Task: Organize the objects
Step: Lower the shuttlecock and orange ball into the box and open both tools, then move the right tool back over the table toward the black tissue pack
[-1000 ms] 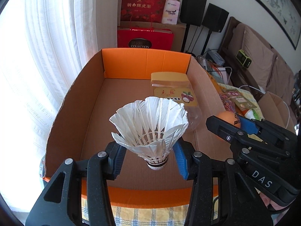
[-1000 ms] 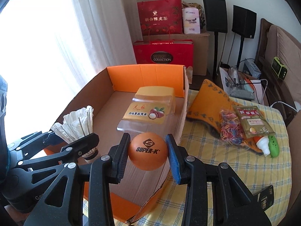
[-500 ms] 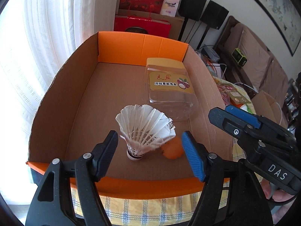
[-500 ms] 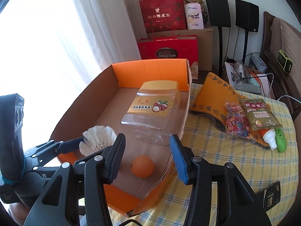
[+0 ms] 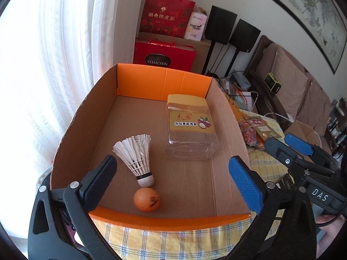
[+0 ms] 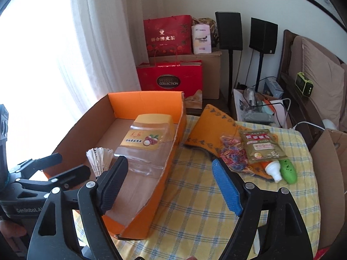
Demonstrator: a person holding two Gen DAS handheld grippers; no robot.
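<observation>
An orange cardboard box (image 5: 162, 82) holds a white shuttlecock (image 5: 138, 156), upright on its cork. An orange ball (image 5: 146, 199) rests just in front of it. Further back lies a clear jar with a yellow lid (image 5: 190, 127). My left gripper (image 5: 173, 184) hovers above the box's near rim, its jaws opening wide with nothing pressed between them. My right gripper (image 6: 170, 184) hangs over the box's right wall (image 6: 171, 162), jaws opening and empty. In the right wrist view the shuttlecock (image 6: 98, 160) shows and the ball is hidden.
On the checked tablecloth (image 6: 195, 205) right of the box lie an orange cloth (image 6: 212, 125), a bag of rubber bands (image 6: 233, 153), a green packet (image 6: 262, 145) and a green and white bottle (image 6: 282, 171). Red gift bags (image 6: 169, 78) and speakers stand behind; a curtain hangs left.
Both grippers opened and pulled back and up. The shuttlecock left the left gripper and the ball left the right one; both now rest on the box floor.
</observation>
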